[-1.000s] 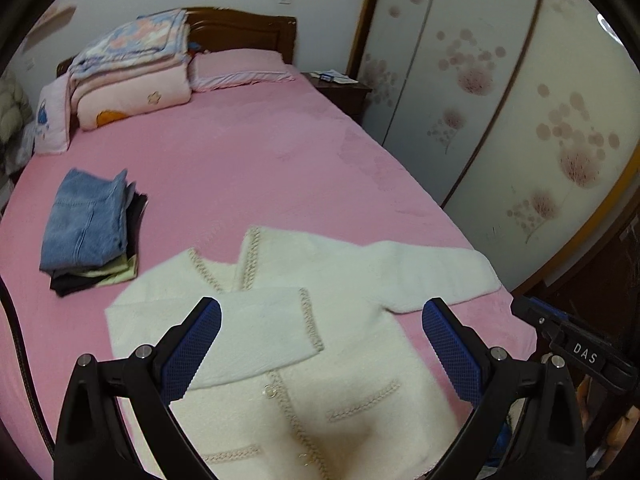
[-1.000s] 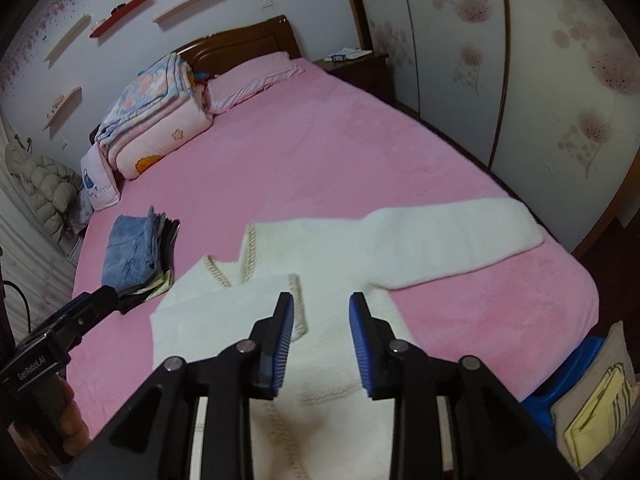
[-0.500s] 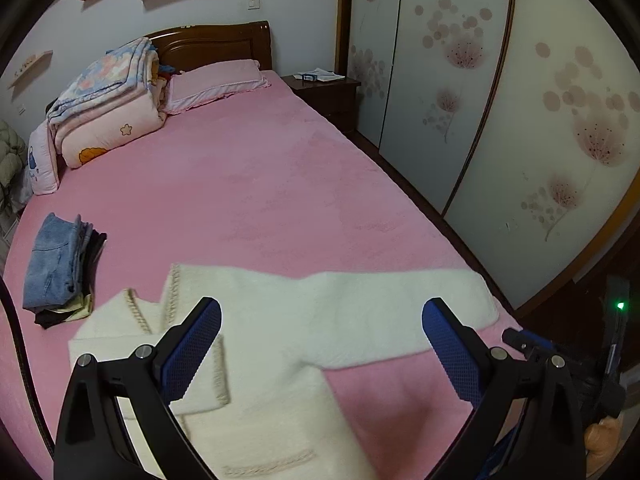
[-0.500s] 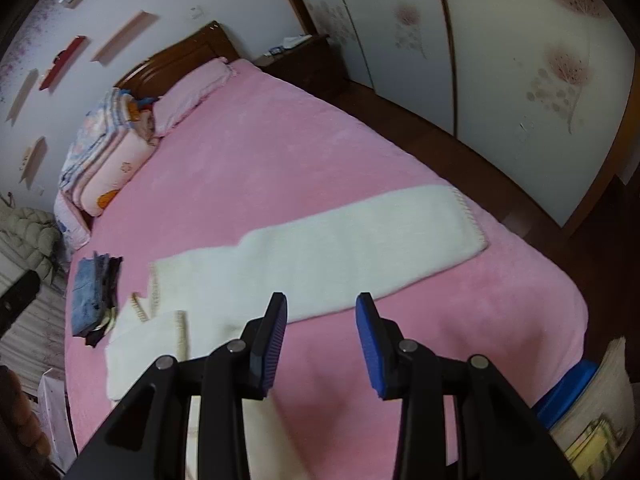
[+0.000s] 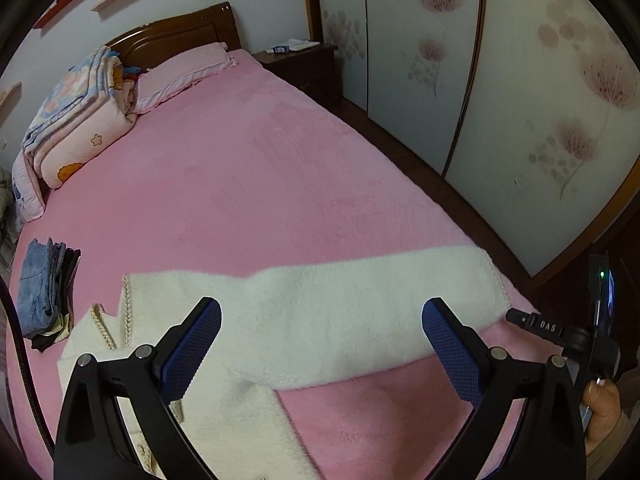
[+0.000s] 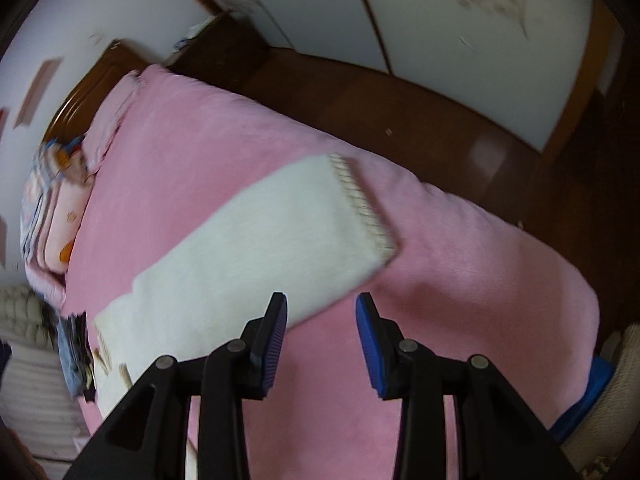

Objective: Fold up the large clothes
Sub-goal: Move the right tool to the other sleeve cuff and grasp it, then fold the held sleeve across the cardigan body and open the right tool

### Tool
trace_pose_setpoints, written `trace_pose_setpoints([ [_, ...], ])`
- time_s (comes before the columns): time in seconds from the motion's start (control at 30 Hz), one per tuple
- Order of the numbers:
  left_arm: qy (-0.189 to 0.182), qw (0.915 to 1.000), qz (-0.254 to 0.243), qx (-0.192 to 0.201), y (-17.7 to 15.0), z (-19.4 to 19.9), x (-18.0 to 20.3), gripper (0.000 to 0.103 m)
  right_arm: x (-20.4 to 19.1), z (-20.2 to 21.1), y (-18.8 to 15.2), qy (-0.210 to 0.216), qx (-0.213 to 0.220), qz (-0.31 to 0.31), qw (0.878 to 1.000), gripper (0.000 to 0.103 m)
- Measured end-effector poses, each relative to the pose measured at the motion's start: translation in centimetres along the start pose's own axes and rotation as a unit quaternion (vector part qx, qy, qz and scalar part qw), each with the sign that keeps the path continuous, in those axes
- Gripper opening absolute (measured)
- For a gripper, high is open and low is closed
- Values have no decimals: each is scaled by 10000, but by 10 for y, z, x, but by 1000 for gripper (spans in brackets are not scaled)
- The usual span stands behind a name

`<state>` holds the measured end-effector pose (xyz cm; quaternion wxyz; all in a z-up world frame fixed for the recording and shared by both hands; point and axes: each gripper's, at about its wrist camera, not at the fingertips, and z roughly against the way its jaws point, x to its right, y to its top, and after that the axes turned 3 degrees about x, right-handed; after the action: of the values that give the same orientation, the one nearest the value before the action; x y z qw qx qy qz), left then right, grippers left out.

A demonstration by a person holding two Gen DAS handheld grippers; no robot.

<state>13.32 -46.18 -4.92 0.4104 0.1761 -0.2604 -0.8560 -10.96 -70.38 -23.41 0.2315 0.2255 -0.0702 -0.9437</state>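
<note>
A white cardigan lies on the pink bed, near its foot edge, with one sleeve stretched out flat toward the side by the wardrobe. The left gripper hangs over that sleeve with its jaws spread wide and nothing in them. The right gripper points down near the sleeve's lower edge, jaws part open and empty. The cuff sits close to the bed's edge, so a shallow pinch on the fluffy cloth may slip, or a pull may drag the sleeve off the bed and bunch the cardigan.

Fluffy cardigan, plush bedspread
</note>
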Motion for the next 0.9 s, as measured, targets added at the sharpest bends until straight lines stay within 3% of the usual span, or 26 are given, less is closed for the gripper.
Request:
trace_pose_setpoints([
  [0.27,29,9997,-60,-242,-2,-27,10,100,35,-49,11,72,-443,-628,9970,36],
  [0.57,53,9990,-55,-450,-7,-45,12,100,41,-70,14,330,-335,-930,9946,38],
  [0.63,68,9987,-38,-498,-8,-47,11,100,38,-69,14,228,-305,-786,9962,32],
  [0.7,76,9985,-28,-542,-9,-47,10,100,35,-64,15,164,-298,-624,9975,14],
  [0.9,115,9982,27,-593,-15,-42,5,100,12,-18,17,378,172,-119,9991,11],
])
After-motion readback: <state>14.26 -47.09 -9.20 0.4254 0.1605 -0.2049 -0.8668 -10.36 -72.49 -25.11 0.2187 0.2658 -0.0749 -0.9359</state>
